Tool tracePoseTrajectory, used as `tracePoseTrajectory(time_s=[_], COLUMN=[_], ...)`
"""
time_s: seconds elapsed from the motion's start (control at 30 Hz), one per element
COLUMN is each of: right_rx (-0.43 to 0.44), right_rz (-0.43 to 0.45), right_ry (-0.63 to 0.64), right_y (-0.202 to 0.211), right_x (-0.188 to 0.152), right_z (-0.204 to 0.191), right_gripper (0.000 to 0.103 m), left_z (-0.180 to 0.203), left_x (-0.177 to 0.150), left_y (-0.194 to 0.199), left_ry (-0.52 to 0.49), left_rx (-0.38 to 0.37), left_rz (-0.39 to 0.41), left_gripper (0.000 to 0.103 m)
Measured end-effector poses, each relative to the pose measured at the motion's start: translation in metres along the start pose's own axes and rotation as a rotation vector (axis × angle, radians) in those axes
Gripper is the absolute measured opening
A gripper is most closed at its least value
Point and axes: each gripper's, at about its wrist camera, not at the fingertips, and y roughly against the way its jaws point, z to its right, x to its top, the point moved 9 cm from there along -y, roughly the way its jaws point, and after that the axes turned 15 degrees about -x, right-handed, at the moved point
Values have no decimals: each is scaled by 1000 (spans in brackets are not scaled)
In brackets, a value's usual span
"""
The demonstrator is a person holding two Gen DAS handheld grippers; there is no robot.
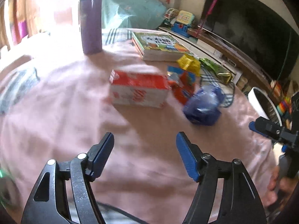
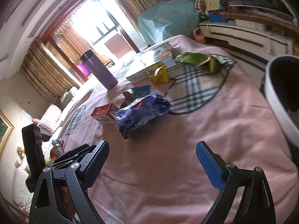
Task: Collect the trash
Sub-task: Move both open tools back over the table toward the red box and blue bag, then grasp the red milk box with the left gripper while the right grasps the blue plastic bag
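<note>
Trash lies on a pink bedcover (image 1: 56, 130). A crumpled blue wrapper (image 1: 202, 106) lies ahead of my open, empty left gripper (image 1: 144, 155); it also shows in the right wrist view (image 2: 142, 112), ahead of my open, empty right gripper (image 2: 152, 160). A red and white carton (image 1: 138, 89) (image 2: 103, 114) lies left of it. A red and blue wrapper (image 1: 182, 83), a yellow wrapper (image 1: 189, 61) (image 2: 158, 73) and a green wrapper (image 1: 214, 67) (image 2: 192, 57) lie further back. A white bin (image 1: 261, 102) (image 2: 276, 97) stands at the right.
A purple flask (image 1: 91, 22) (image 2: 101, 69) stands at the back. A stack of books (image 1: 158, 46) (image 2: 149, 59) lies beside it. A TV cabinet (image 2: 243, 33) and toys (image 1: 182, 22) are beyond the bed. A can (image 2: 57, 149) lies at the left.
</note>
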Motion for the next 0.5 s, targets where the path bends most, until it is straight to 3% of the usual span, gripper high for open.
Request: tracePoseTrajectory(time_s=[0.17,0.23,0.4,0.5], right_rx=[27,33,56,59], right_rz=[-30,-36,-61,-83], right_ry=[3,3,-40,-71], right_y=[-15,-20,-38,-50], right_x=[1,3,14,16], right_z=[-17,-21,-27,-27], right_gripper=[91,89,86,85], left_z=[-23,-28,-34,-34], left_x=[26,36,55,59], left_y=[-8,-13,-32,-45], left_ry=[-127,-171,-244,-262], left_rx=[-17,-51,-190,-212], left_rz=[-28,-36,-66,-90], left_gripper=[81,89,91,91])
